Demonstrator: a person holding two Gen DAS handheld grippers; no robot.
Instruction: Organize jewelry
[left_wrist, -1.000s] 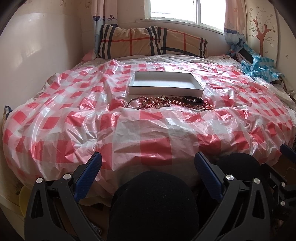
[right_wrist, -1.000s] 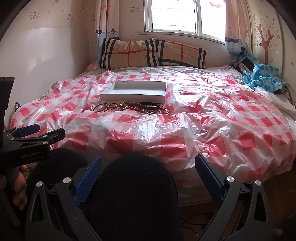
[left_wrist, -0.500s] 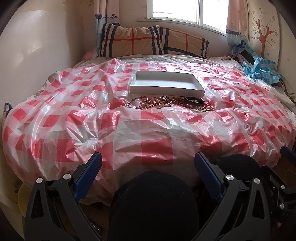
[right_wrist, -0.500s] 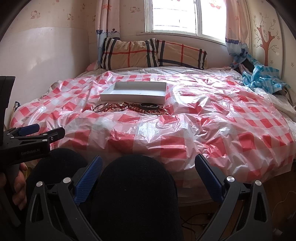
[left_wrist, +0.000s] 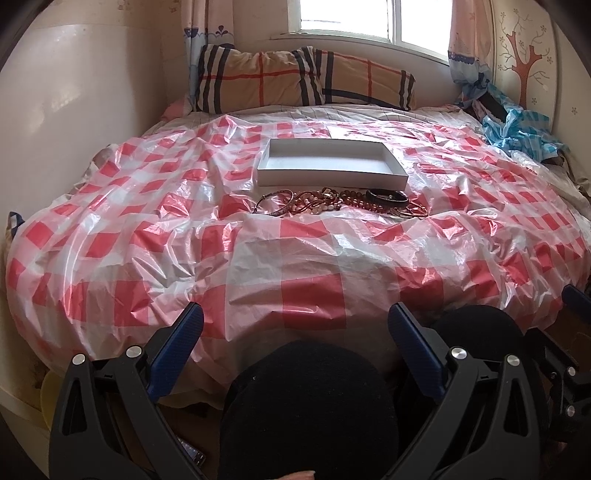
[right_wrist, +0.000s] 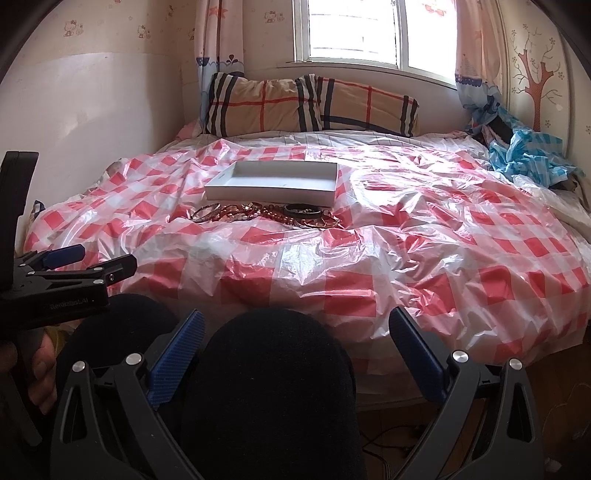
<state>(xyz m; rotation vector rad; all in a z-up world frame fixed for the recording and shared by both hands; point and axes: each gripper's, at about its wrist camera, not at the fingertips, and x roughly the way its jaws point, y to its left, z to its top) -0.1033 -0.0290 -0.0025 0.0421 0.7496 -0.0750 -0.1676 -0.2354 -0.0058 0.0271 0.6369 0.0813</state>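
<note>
Well, from the left wrist view I am seeing the left hand-held gripper (left_wrist: 295, 332) hanging released, its blue-padded fingers (left_wrist: 177, 347) spread wide and grasping nothing, low at the foot of the bed (left_wrist: 110, 240). A red and white checked plastic sheet (left_wrist: 314, 266) is covering the bed. A white box (left_wrist: 332, 162) is sitting open near the middle of it, and the jewelry (left_wrist: 340, 201) is lying in a tangled row just in front of the box's near wall, well apart from my fingers. At the right end of that row a black bangle (left_wrist: 388, 195) is resting beside the beaded strands. A plaid pillow (left_wrist: 303, 79) is leaning against the wall under the window (left_wrist: 373, 18). The person's dark knee (left_wrist: 310, 410) is filling the space between the fingers. From the right wrist view I am seeing the right hand-held gripper (right_wrist: 295, 336) also released, fingers (right_wrist: 177, 358) wide apart and gripping nothing, hovering over the knees at the bed's near edge. The left hand-held gripper (right_wrist: 77, 266) is showing at the left edge, held by the left hand (right_wrist: 40, 373). The white box (right_wrist: 273, 182) is lying left of centre here, with the jewelry (right_wrist: 266, 214) spread on the sheet just in front of it. A blue checked cloth (right_wrist: 528, 155) is bunched at the far right corner of the bed.
</note>
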